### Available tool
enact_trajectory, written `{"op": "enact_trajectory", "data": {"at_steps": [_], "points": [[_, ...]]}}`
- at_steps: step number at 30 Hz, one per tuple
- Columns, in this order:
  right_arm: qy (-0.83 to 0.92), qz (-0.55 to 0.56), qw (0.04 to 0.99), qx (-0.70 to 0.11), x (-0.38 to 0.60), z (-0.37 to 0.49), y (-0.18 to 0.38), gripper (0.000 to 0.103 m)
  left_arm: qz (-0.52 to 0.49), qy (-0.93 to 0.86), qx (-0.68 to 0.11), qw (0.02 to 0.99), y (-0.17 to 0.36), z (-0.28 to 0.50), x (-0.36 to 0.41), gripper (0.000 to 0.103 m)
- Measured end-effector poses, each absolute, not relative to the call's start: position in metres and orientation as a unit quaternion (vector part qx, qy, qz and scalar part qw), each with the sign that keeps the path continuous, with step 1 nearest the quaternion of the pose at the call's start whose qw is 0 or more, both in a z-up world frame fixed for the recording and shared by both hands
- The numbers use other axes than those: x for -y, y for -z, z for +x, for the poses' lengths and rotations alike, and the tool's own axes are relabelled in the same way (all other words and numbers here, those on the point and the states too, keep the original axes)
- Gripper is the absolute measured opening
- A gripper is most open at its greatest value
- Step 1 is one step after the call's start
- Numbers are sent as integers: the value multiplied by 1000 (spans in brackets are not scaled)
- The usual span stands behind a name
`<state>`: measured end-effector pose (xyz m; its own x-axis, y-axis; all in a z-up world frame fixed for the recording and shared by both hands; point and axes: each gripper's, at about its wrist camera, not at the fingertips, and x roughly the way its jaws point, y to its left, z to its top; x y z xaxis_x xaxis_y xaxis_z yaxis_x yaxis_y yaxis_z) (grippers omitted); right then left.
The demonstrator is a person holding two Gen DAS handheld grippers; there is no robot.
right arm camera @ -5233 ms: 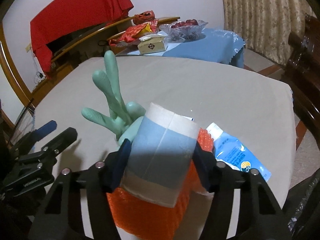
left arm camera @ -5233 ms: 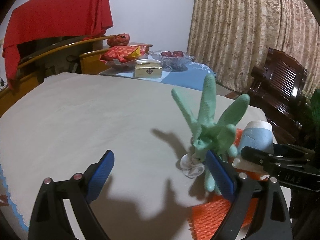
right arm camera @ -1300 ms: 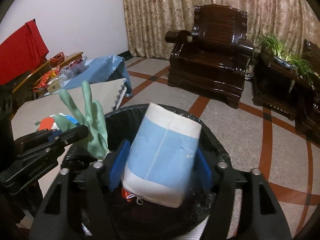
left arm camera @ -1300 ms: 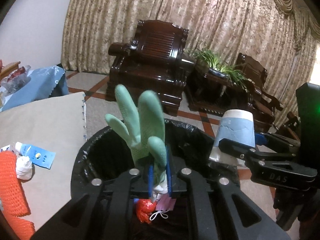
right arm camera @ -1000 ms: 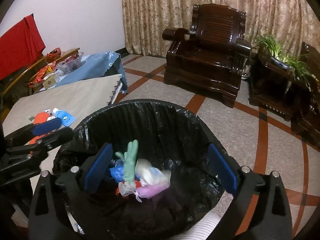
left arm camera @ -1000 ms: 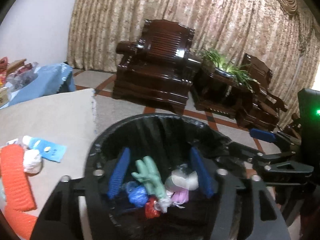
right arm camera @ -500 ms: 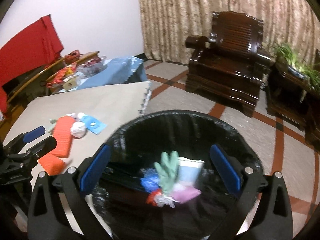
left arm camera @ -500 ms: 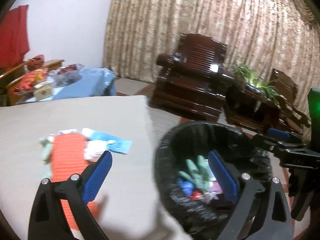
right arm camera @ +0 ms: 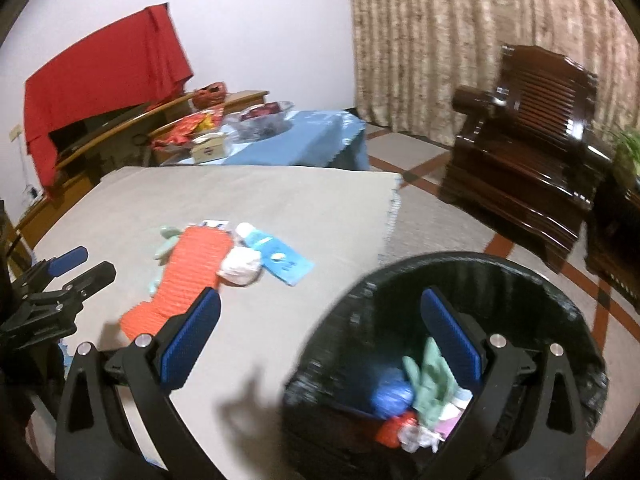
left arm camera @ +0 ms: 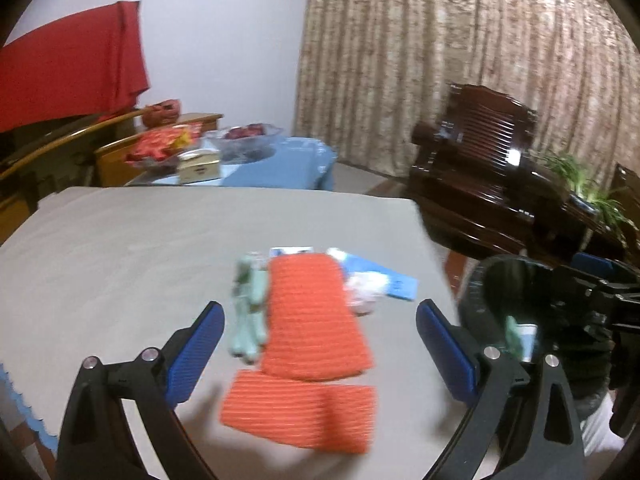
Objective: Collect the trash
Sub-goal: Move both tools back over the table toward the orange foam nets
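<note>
left tool (left arm camera: pixel 320 344) released, empty | orange mesh strip (left arm camera: pixel 314 316) on surface (left arm camera: pixel 120 248) straight ahead between its jaws, long axis running away from it | right tool (right arm camera: pixel 320 344) released over bin (right arm camera: pixel 560 304) | left nearer

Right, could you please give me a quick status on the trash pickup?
Left gripper and right gripper open, empty. Green glove in black-lined bin. Orange mesh, second glove, white wad, blue packet remain on table. Nothing blocking.
</note>
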<state>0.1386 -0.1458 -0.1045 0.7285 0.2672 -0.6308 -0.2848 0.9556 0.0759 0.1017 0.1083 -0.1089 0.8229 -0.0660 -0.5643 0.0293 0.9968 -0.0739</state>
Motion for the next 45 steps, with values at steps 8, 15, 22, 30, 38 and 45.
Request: {"op": "enact_trajectory", "data": {"at_steps": [8, 15, 22, 30, 38, 45], "points": [[-187, -28, 922, -338, 85, 158, 119, 97, -43, -25, -307, 950, 128, 103, -160, 94], [-198, -42, 911, -359, 37, 177, 152, 97, -46, -45, -320, 945, 146, 105, -186, 94], [-207, -49, 896, -390, 3, 192, 185, 84, -50, -52, -334, 940, 159, 108, -204, 94], [-215, -51, 880, -421, -18, 199, 209, 75, -49, -56, -341, 937, 166, 113, -217, 94], [-229, -51, 863, -447, -28, 206, 225, 54, -55, -58, -348, 934, 171, 117, -220, 94], [-246, -55, 857, -449, -32, 203, 222, 26, -56, -57, -351, 933, 173, 118, -219, 94]]}}
